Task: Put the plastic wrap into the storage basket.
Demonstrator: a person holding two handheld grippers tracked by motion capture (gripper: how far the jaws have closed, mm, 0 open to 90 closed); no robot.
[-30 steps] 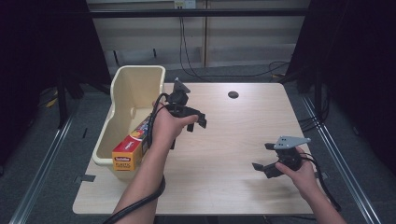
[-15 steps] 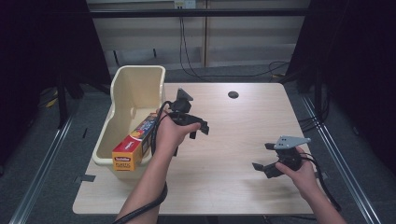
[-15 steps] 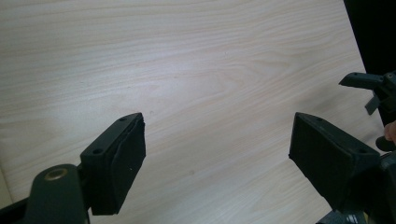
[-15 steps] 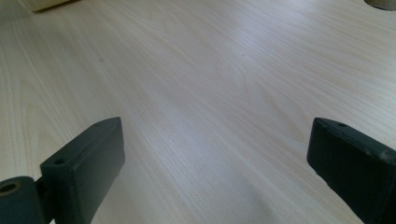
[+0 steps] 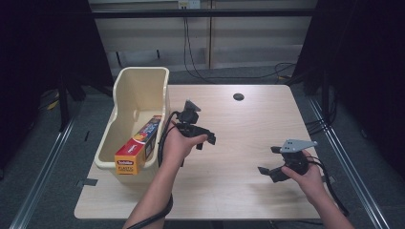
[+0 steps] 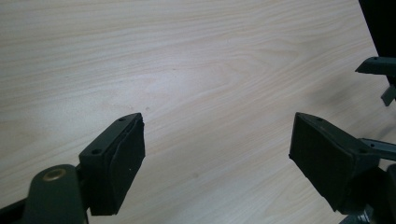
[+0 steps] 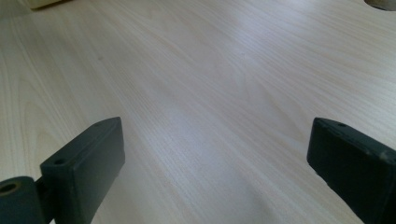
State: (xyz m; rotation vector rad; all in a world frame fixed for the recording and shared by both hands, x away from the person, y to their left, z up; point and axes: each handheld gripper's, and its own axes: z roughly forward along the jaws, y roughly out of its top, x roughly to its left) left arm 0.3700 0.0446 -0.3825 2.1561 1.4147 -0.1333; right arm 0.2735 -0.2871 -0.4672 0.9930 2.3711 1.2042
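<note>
1. Plastic-wrap box (image 5: 137,149): long carton, lying slanted in the cream bin (image 5: 125,109) at the table's (image 5: 248,124) left edge, its yellow end propped on the near rim and jutting past it.
2. Left gripper (image 5: 206,141): just right of the bin, jaws spread, nothing between them; bare wood below in the left gripper view.
3. Right gripper (image 5: 270,162): well apart at the near right, jaws spread and empty, low over the table.
4. Handling, as judged: the box appears placed, so draw the left gripper clear toward mid-table without brushing the bin wall.
5. Risk: a nudge to the jutting end could tip the box out.
</note>
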